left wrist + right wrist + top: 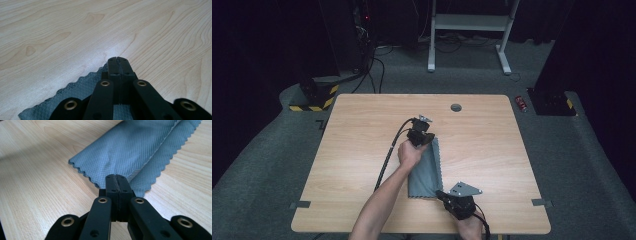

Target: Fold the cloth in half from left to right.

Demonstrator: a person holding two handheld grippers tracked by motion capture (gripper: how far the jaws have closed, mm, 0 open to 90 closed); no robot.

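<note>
Grey cloth (pixel 130 150) corner hidden behind the right gripper's (pixel 116 178) closed fingers.

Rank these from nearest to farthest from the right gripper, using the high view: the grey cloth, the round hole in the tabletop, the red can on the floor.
From the right gripper:
1. Grey cloth, right at its jaws, mid-table.
2. Round hole, near the table's far edge.
3. Red can, on the floor beyond the far right corner.
</note>
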